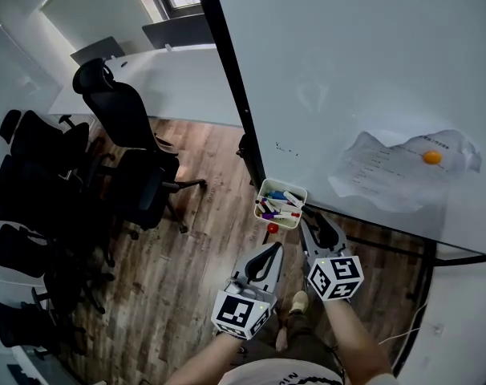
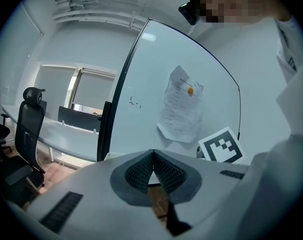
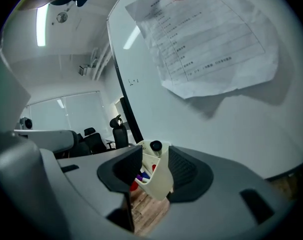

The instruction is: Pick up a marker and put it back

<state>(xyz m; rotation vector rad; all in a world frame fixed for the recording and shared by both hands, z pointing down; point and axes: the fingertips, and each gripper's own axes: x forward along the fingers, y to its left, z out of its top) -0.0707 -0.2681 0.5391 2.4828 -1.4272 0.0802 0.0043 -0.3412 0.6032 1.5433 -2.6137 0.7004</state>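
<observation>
As markers (image 1: 279,205) lie jumbled, colours vary.

Whiteboard (image 1: 347,70) blocks behind the marker tray (image 1: 263,186); its near side lies open.

The tray (image 1: 285,184), with markers (image 1: 277,208) in it, sits at the whiteboard's (image 1: 347,62) lower edge. A paper sheet (image 1: 387,175) is on the board, right of the tray. Chairs (image 1: 119,111) stand left, beside the bench (image 1: 179,79).

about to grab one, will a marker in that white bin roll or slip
Likely rolls: the markers look round and slim. Probably light and stiff, being short barrels. They lie piled in the bin, so pulling one may shift others.
</observation>
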